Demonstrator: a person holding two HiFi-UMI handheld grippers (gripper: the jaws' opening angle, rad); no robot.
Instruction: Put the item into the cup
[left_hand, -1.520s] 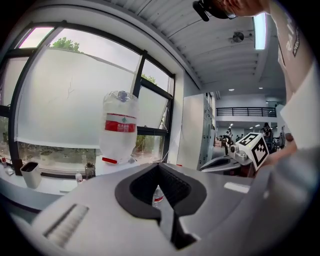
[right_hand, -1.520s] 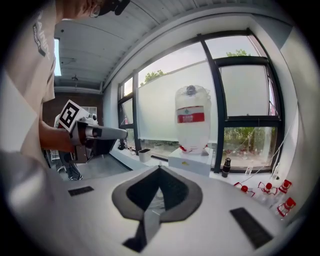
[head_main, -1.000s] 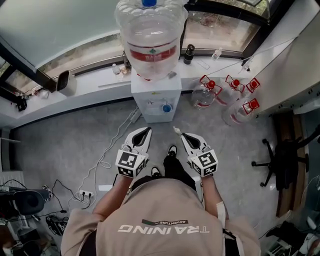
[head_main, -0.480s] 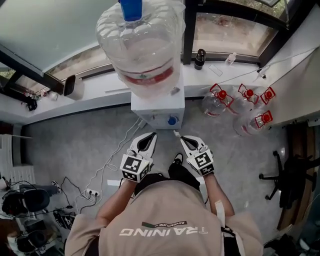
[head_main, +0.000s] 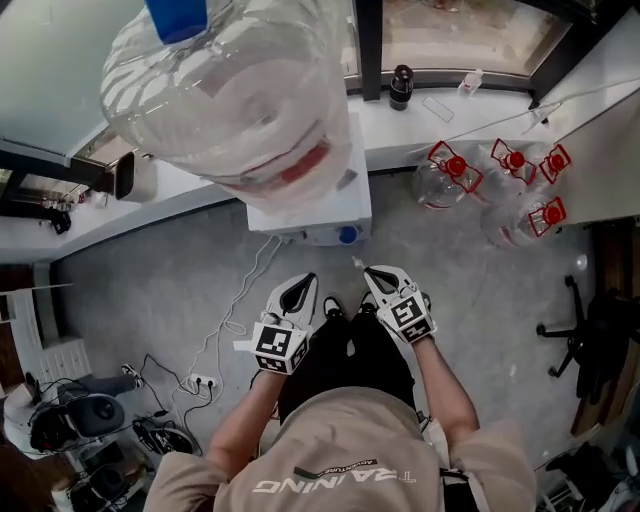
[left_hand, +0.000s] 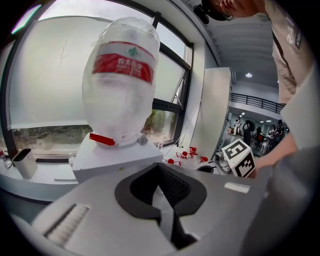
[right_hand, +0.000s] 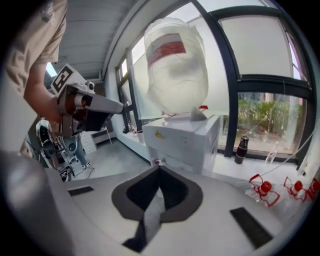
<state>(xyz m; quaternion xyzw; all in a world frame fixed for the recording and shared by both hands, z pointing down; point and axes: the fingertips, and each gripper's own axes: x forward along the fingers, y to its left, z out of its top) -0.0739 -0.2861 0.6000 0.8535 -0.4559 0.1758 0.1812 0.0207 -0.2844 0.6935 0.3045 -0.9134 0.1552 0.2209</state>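
At the lower left of the head view a power strip (head_main: 200, 381) lies among loose leads. That corner is poor ground for stepping, though the bare grey floor (head_main: 130, 290) just above it is open.

The left gripper (head_main: 303, 283) is held low in front of the person. Its tongs are pressed together, and its own view shows nothing between them.

Filling the upper middle of the frame is the water dispenser (head_main: 335, 205) with its big bottle (head_main: 230, 90), and its front edge is near both tips. The right gripper (head_main: 369, 273) sits just beside the left one, also closed. A small pale item (head_main: 356, 264) pokes out at its tip, so I take it to be pinched there, but I cannot tell what it is.

No view shows a cup I can be sure of, so the step looks like carrying and searching.

To do it well, I would:
- hold the pinch firm
- bring the tip right over the cup's mouth
- let go low so the light piece drops inside
- use the free left tongs to steady the cup

A dark flask (head_main: 400, 86) stands on the window ledge (head_main: 180, 190) at the upper right. Below it empty jugs with red handles (head_main: 450, 172) crowd the floor, and an office chair (head_main: 600, 335) sits at the far right edge. Turning right is therefore the tighter way.
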